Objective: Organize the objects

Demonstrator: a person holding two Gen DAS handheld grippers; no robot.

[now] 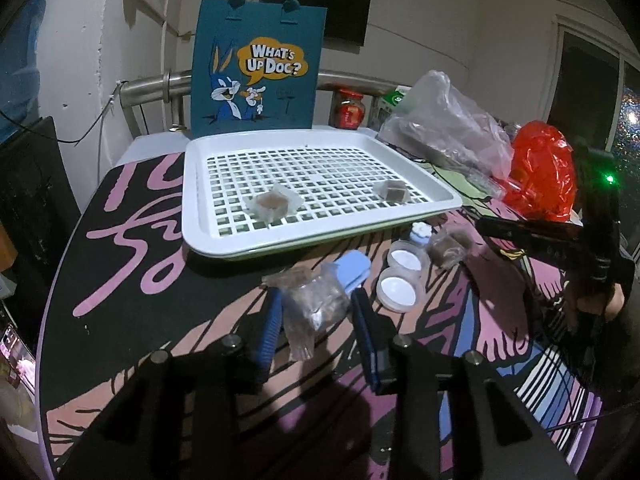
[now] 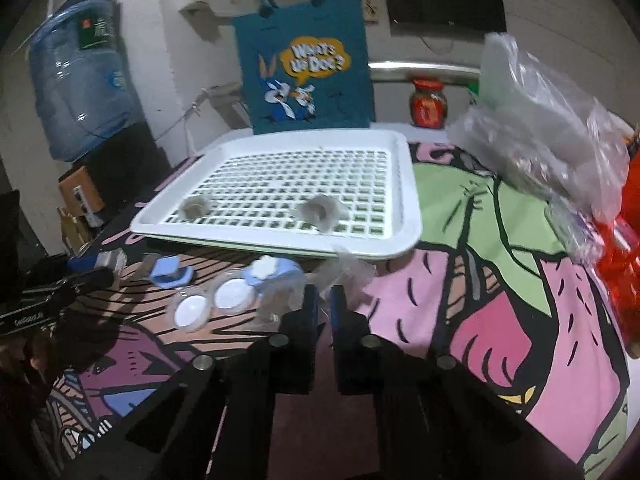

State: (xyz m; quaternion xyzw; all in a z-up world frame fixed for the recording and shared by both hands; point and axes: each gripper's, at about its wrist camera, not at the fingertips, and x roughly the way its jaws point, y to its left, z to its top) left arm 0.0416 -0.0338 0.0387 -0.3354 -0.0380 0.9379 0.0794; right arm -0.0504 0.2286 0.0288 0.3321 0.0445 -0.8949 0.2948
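Observation:
A white grid tray [image 1: 440, 194] [image 2: 404, 236] holds two wrapped brown cubes [image 1: 272, 205] [image 1: 391, 191], also in the right wrist view [image 2: 193, 208] [image 2: 318, 210]. My left gripper [image 1: 318, 308] is shut on a clear-wrapped brown packet [image 1: 314, 306] just above the table in front of the tray. My right gripper [image 2: 325, 300] is nearly shut on the clear wrapper of another brown packet [image 2: 348, 274] [image 1: 448, 248] by the tray's front edge. Two small round white-lidded tubs [image 1: 400, 290] [image 1: 406, 258] [image 2: 190, 310] [image 2: 232, 294] and light blue pieces [image 1: 352, 270] [image 2: 170, 270] lie between.
A blue Bugs Bunny tote [image 1: 256, 68] [image 2: 308, 68] stands behind the tray. A red jar [image 1: 350, 109] [image 2: 429, 103], clear plastic bags [image 1: 448, 124] [image 2: 540, 132] and a red bag [image 1: 540, 172] sit at the right. A water bottle [image 2: 80, 80] stands at the left.

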